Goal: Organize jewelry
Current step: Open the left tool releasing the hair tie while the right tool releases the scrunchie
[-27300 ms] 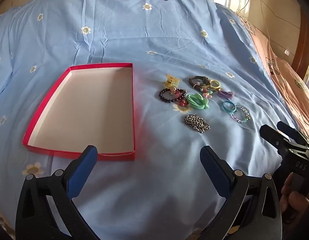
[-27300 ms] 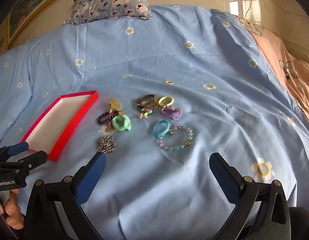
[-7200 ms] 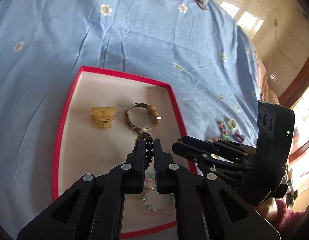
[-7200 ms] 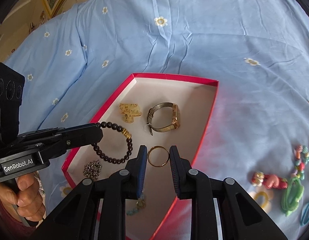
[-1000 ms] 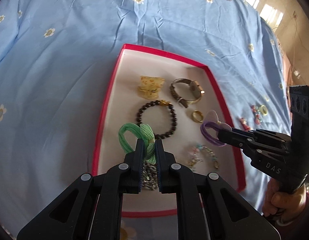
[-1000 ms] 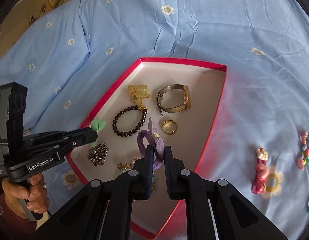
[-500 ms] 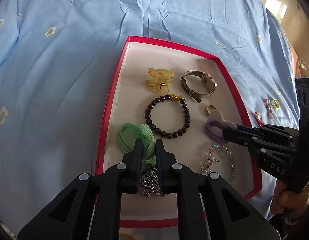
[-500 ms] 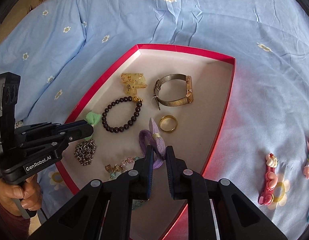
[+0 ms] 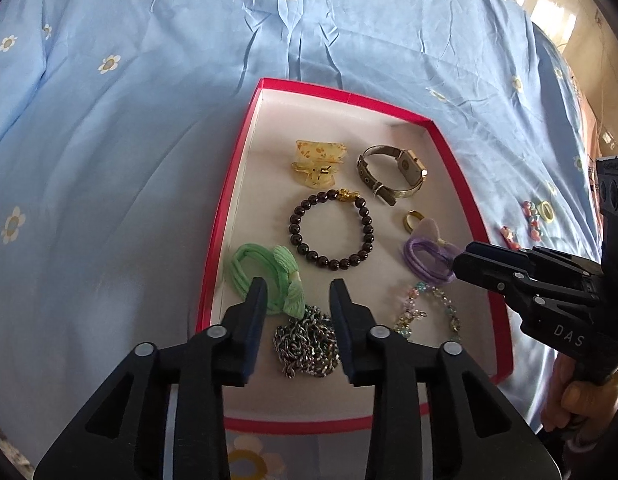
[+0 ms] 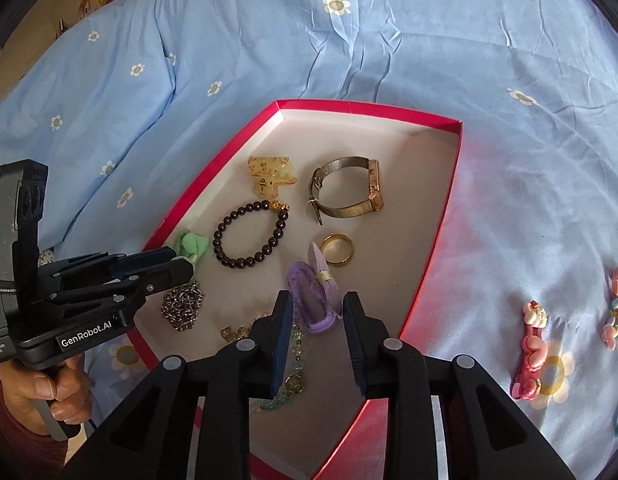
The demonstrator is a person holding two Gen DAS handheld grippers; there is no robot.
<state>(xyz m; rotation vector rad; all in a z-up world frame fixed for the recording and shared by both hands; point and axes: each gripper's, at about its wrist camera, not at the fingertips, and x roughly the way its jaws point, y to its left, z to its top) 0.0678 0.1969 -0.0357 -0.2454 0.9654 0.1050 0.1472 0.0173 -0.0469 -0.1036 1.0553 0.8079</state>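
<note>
Both grippers are releasing into the red box (image 9: 229, 184), fingers just parting off the green hair tie (image 9: 265, 276) and purple hair tie (image 10: 315, 300); next, I judge, fetching the pieces lying on the bed (image 10: 549, 208).

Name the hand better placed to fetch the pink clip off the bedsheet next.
Right, probably. The pink clip lies on the bedsheet beyond the box's right wall, on the right tongs' side; these have just opened off the purple hair tie.

Black grippers, blue-padded jaws, silver screws; seemingly maroon sleeve (image 10: 5, 432).
</note>
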